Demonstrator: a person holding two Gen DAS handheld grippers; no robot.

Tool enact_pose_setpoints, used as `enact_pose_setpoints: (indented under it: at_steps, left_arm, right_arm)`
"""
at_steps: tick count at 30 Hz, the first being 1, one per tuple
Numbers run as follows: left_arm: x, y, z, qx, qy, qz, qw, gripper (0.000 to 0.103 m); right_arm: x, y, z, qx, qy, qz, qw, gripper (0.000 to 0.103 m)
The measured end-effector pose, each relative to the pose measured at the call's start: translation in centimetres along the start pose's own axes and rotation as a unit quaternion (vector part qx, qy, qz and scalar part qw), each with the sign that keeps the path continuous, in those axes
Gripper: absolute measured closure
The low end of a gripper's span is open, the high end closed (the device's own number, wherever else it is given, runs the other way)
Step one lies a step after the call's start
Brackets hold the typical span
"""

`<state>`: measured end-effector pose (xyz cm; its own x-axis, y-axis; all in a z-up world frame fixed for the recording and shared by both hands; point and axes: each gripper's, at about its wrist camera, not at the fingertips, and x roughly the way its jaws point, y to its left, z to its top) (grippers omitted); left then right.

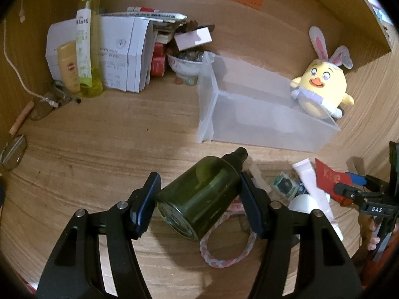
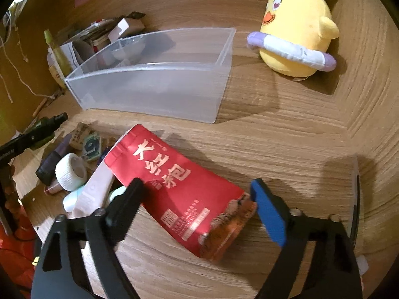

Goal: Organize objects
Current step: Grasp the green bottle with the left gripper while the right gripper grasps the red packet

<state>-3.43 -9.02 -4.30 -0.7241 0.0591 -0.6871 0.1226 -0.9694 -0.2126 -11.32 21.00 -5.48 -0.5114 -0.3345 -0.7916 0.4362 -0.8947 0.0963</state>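
Left gripper (image 1: 198,198) fingers clamp green bottle (image 1: 199,194) mid-body: rigid, slick, likely glass. Right gripper (image 2: 197,208) fingers part-open astride red pouch (image 2: 179,194): light, crinkly.

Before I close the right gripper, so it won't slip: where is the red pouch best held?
Grip the red pouch across its flat lower half, coming from above with the right gripper astride its two long edges; it lies flat and tilted on the wooden table.

A dark green bottle (image 1: 199,194), a red pouch (image 2: 184,194) with gold lettering, a yellow plush chick (image 2: 296,32).
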Motion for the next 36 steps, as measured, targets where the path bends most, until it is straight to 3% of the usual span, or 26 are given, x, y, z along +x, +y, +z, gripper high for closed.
enact_pose_setpoints:
  at_steps: [2, 7, 9, 11, 13, 19, 24, 27, 34, 36]
  left_arm:
    - [-0.1, -0.2, 0.2, 0.002, -0.005, -0.002, 1.0, 0.04]
    - [-0.5, -0.9, 0.7, 0.01, -0.013, -0.01, 0.9998, 0.04]
    - [-0.8, -1.1, 0.9, 0.012, -0.016, -0.013, 0.9997, 0.04]
    - [-1.1, -1.3, 1.1, 0.015, -0.019, -0.016, 0.9996, 0.04]
    - [-1.5, -1.6, 1.3, 0.018, -0.025, -0.017, 0.9994, 0.04]
    - [-2.4, -2.0, 1.7, 0.023, -0.037, -0.024, 0.9987, 0.04]
    - [-2.7, -2.8, 2.3, 0.04, -0.045, -0.023, 0.9979, 0.04]
    - [-2.7, -3.4, 3.0, 0.055, -0.052, -0.018, 0.9969, 0.04]
    - [-2.2, -5.0, 4.6, 0.078, -0.06, -0.027, 0.9947, 0.04]
    - [-2.0, -5.3, 5.0, 0.083, -0.061, -0.029, 0.9942, 0.04]
  right_arm:
    - [-0.3, -0.4, -0.1, 0.011, -0.004, 0.002, 1.0, 0.036]
    - [-1.6, -1.2, -0.1, 0.023, -0.015, -0.01, 1.0, 0.038]
    - [-2.2, -1.0, -0.2, 0.013, -0.015, -0.01, 1.0, 0.031]
    - [-3.2, -0.6, -0.3, -0.005, -0.024, -0.011, 1.0, 0.009]
    - [-3.9, -0.1, -0.5, -0.025, -0.033, -0.013, 0.999, 0.004]
    - [-2.1, 1.0, -0.6, -0.073, -0.002, -0.026, 0.997, 0.004]
    - [-0.2, 0.2, -0.1, -0.076, 0.019, -0.032, 0.996, 0.004]
    - [0.0, 0.0, 0.3, -0.078, 0.013, -0.03, 0.996, 0.006]
    - [0.5, -0.1, 0.5, -0.078, 0.023, -0.028, 0.996, 0.036]
    - [0.5, -0.4, 0.4, -0.074, 0.022, -0.024, 0.997, 0.036]
